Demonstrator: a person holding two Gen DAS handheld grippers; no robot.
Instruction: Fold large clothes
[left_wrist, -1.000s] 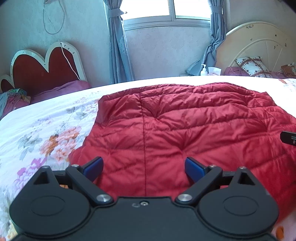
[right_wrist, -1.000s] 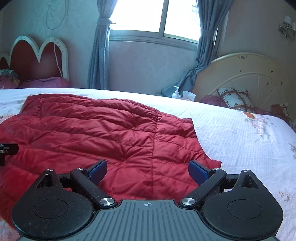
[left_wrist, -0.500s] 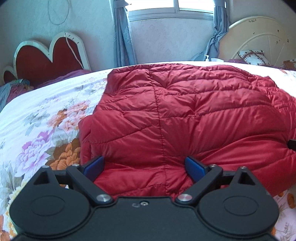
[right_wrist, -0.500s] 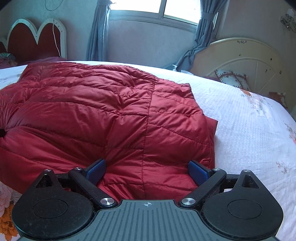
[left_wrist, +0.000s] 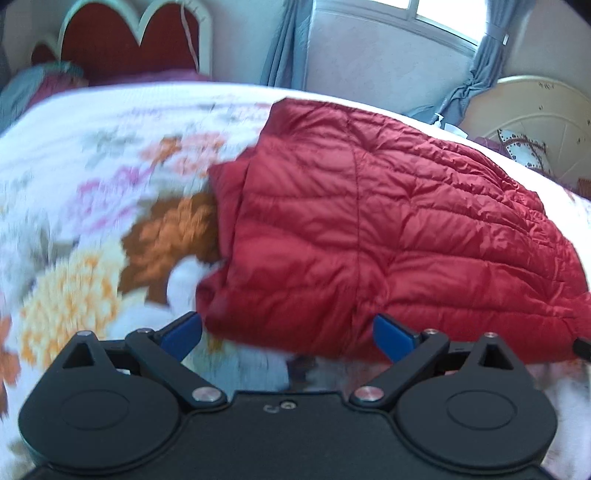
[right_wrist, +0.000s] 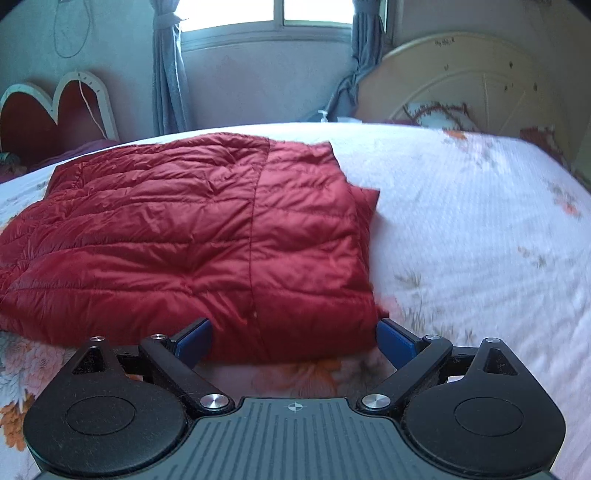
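Floral bedspread (left_wrist: 92, 229) is blurred at 9 o'clock in the left view. Red quilted jacket (left_wrist: 388, 236) is spread on the bed, cut off at 3 o'clock there; its right edge is seen only in the right view. Left gripper (left_wrist: 288, 334) and right gripper (right_wrist: 293, 339) are held wide, empty, at the near hem.
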